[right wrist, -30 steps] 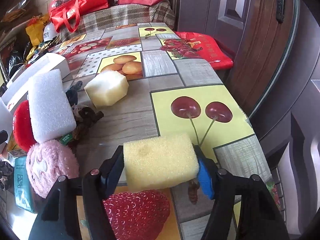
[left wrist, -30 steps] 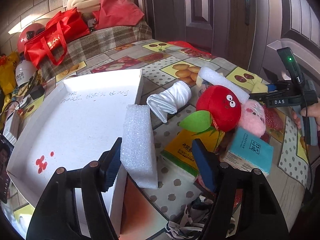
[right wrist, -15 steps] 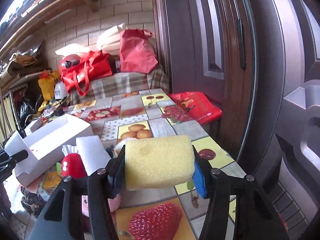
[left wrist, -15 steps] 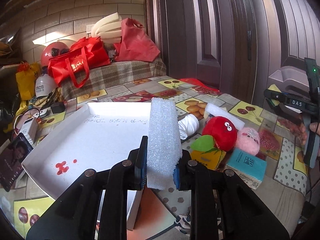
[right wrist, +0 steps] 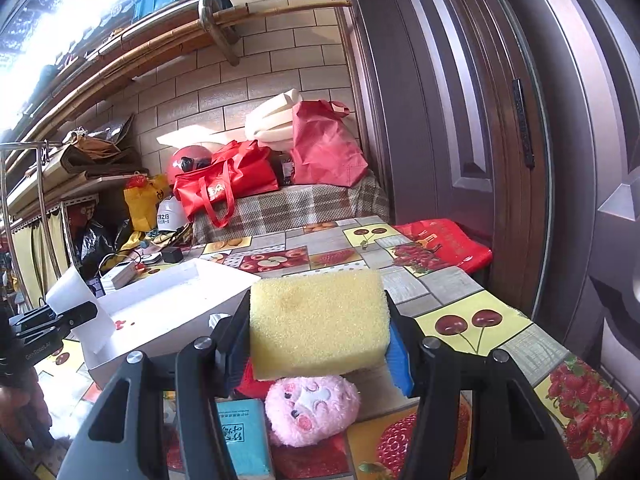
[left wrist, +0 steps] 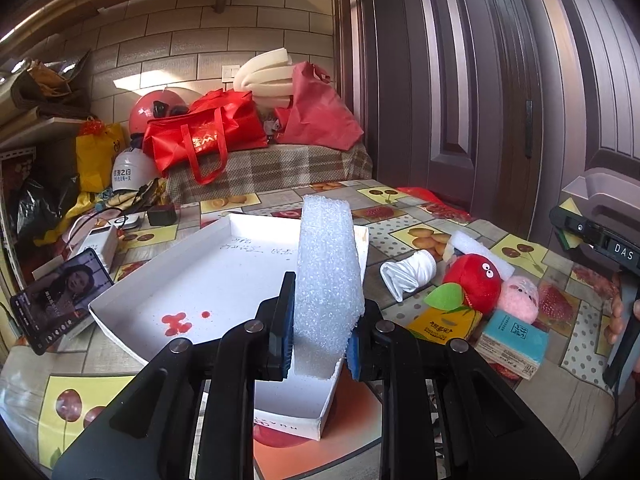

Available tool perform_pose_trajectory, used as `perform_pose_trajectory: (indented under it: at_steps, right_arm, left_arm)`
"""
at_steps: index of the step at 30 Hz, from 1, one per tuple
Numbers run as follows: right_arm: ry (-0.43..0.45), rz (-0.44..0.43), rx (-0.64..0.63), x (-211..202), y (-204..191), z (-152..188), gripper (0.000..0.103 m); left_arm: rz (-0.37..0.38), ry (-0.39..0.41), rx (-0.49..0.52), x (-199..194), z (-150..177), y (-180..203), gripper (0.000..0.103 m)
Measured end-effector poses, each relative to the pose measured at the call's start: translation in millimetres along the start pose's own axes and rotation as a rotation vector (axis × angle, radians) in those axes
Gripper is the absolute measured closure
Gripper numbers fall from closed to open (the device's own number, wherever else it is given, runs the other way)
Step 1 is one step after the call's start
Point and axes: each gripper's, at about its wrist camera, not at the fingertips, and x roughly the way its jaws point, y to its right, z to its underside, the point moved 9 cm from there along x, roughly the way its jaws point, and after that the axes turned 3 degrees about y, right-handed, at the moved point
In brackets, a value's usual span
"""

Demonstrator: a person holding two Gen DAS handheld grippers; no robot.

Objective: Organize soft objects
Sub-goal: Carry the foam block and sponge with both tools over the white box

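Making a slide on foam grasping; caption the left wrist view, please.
Left gripper clamps an upright white foam block above a shallow white cardboard tray.

The white tray (left wrist: pixel 168 280) lay open and bare inside. To its right, a rolled cloth (left wrist: pixel 408 274), red plush (left wrist: pixel 476 280), pink plush (left wrist: pixel 520 298) and teal box (left wrist: pixel 514 338) crowded the table (left wrist: pixel 568 396).
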Motion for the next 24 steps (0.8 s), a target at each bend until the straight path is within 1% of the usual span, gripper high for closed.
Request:
perform_pose_trajectory:
  at_steps: [4,8,13,16,19,20,24]
  right_arm:
    - [-0.003,-0.039,-0.008,0,-21,6,0.046]
    - [-0.002,-0.093,-0.030,2,-51,10,0.046]
    - [-0.004,-0.165,-0.032,9,-92,14,0.046]
    - [-0.020,-0.212,-0.039,14,-118,18,0.046]
    - [-0.032,-0.259,-0.047,17,-142,22,0.046]
    - [-0.037,-0.274,-0.057,19,-151,24,0.046]
    - [-0.054,-0.329,-0.080,28,-186,29,0.046]
  left_arm:
    - [-0.030,0.016,0.006,-4,-1,-15,0.083]
    - [-0.069,0.027,0.015,-5,-2,-35,0.083]
    - [-0.140,0.044,0.031,0,-5,-63,0.083]
    - [-0.176,0.042,0.010,6,-5,-86,0.083]
    - [-0.196,0.038,-0.051,11,-5,-108,0.083]
    - [-0.206,0.042,-0.056,11,-7,-115,0.083]
    - [-0.234,0.048,-0.063,14,-9,-126,0.083]
